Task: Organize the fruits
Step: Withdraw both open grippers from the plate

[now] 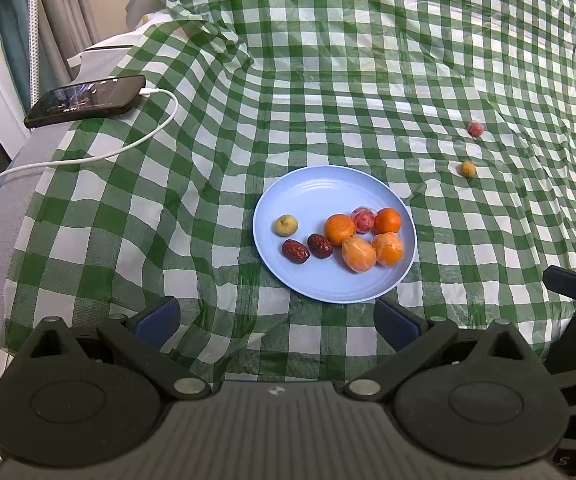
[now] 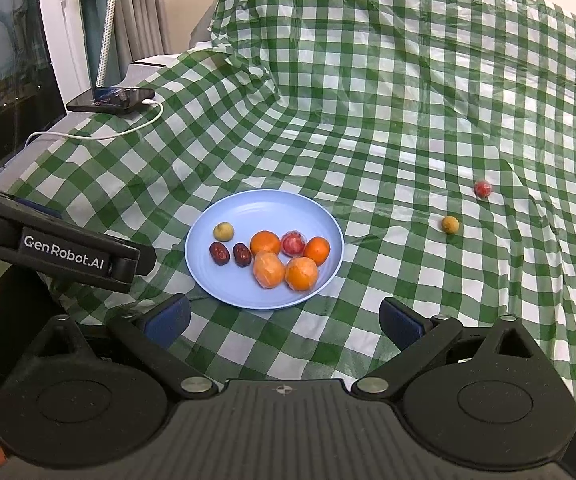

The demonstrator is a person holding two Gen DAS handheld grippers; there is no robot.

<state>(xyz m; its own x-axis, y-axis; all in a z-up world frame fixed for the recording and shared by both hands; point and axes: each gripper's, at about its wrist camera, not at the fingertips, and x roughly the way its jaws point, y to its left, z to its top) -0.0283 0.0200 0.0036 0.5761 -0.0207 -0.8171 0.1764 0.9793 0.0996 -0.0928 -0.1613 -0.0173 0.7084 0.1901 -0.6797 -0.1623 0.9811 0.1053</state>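
Observation:
A light blue plate [image 1: 312,192] [image 2: 247,208] on the green checked cloth holds several oranges [image 1: 340,228] [image 2: 265,242], two red dates [image 1: 295,251] [image 2: 219,253], a wrapped red fruit [image 1: 364,219] [image 2: 292,243] and a small yellow-green fruit [image 1: 286,225] [image 2: 223,231]. Off the plate to the right lie a small red fruit [image 1: 475,129] [image 2: 482,189] and a small yellow fruit [image 1: 468,169] [image 2: 450,224]. My left gripper [image 1: 277,318] is open and empty, just in front of the plate. My right gripper [image 2: 283,320] is open and empty, in front of the plate's right side.
A black phone [image 1: 85,100] [image 2: 111,99] with a white charging cable [image 1: 127,146] lies at the cloth's far left edge. The cloth rises in folds at the back. The left gripper's body [image 2: 63,248] crosses the right wrist view at left.

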